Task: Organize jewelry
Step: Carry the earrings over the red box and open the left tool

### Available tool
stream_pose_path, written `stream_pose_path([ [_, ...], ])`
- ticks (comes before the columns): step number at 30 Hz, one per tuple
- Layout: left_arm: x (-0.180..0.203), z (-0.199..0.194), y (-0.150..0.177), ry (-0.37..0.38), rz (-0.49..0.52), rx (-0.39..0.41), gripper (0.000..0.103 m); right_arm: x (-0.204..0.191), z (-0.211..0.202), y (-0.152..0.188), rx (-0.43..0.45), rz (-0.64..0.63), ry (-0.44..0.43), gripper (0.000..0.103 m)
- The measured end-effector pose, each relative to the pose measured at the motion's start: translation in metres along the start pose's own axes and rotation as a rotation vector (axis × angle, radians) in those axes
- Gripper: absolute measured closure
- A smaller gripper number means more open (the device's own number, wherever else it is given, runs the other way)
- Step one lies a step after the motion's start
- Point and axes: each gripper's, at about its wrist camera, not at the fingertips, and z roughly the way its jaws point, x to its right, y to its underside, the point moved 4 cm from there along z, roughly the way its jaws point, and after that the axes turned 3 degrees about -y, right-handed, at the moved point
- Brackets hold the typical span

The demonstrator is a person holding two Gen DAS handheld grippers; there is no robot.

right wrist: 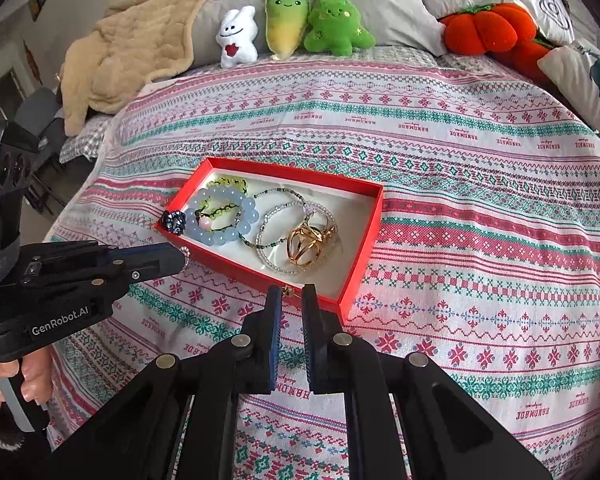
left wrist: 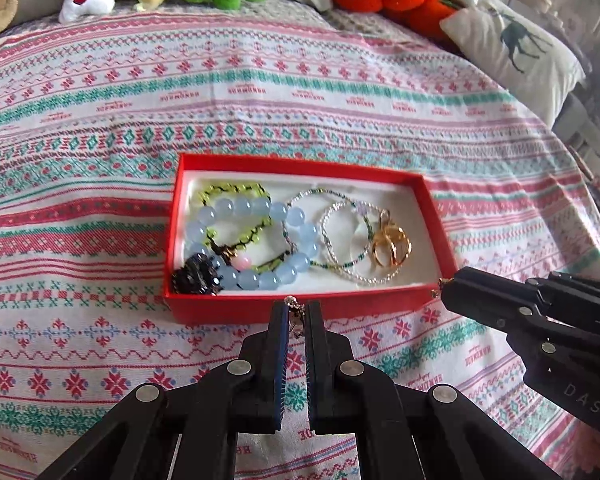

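Note:
A red jewelry box (left wrist: 300,308) with a white lining lies on the patterned bedspread; it also shows in the right wrist view (right wrist: 360,256). In it lie a pale blue bead bracelet (left wrist: 256,276), a yellow-green bracelet (left wrist: 232,192), thin beaded strands (left wrist: 340,236), gold rings (left wrist: 392,246) and a dark beaded piece (left wrist: 196,278). My left gripper (left wrist: 297,312) is nearly shut on a small silver chain piece (left wrist: 294,312) at the box's near wall. My right gripper (right wrist: 288,294) is nearly shut on a small gold piece (right wrist: 287,290) at the box's near corner.
Plush toys line the back: a white one (right wrist: 238,38), a green-yellow carrot (right wrist: 286,20), a green tree (right wrist: 336,20) and orange pumpkins (right wrist: 488,28). A beige blanket (right wrist: 132,48) lies at back left, a deer pillow (left wrist: 516,48) at right.

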Motion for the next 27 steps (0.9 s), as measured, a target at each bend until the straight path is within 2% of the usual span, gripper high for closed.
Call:
stream_pose_path([
  [8, -0.002, -0.010, -0.010, -0.017, -0.015, 0.046, 0.101, -0.009, -0.006, -0.014, 0.040, 0.021, -0.008, 0.093],
  [16, -0.007, -0.001, -0.021, -0.035, -0.025, 0.071, 0.101, -0.011, -0.004, -0.023, 0.058, 0.048, -0.005, 0.093],
  [27, -0.015, 0.027, -0.028, -0.031, -0.065, 0.043, 0.101, 0.001, 0.009, -0.035, 0.060, 0.108, 0.015, 0.093],
])
